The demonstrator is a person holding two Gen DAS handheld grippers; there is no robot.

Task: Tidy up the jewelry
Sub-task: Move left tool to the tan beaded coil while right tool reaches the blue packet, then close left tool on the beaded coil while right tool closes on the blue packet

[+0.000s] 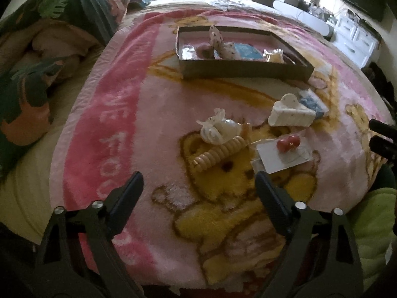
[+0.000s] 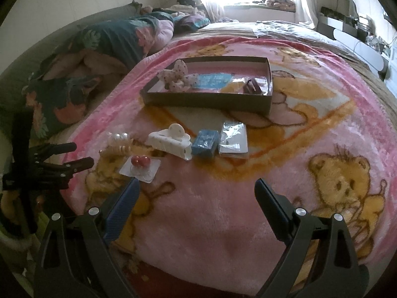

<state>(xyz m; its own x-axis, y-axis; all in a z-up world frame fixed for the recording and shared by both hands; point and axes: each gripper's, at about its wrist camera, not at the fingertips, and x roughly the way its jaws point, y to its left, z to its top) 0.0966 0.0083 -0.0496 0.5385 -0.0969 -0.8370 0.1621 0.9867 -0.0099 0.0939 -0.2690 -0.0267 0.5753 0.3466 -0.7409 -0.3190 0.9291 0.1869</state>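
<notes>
- Shallow cardboard box [image 2: 208, 103]: on the pink bear-print blanket [image 2: 223, 211], far side of the work area. Already holds a spotted fabric bow [image 2: 177, 77], a blue card [image 2: 214, 80], a clear yellowish packet [image 1: 273, 54] and a small dark clip [image 2: 253, 87].
- Still loose on the blanket, near side of the box:
  - white claw hair clip [image 2: 171, 141];
  - pearly translucent hair clip [image 1: 215, 130], touching a beige spiral hair tie [image 1: 218, 154];
  - red heart earrings on a white card [image 1: 287, 144];
  - small blue box [image 2: 206, 144], just beside a clear-bagged card [image 2: 234, 136].
- Left gripper [image 1: 199, 188]: jaws spread wide, holding nothing, above the blanket just short of the spiral hair tie and earring card.
- Right gripper [image 2: 197, 196]: jaws spread wide, holding nothing, over bare blanket, near side of the loose items.
- Progress, as judged: partly done; four pieces boxed, about six left to move.
</notes>
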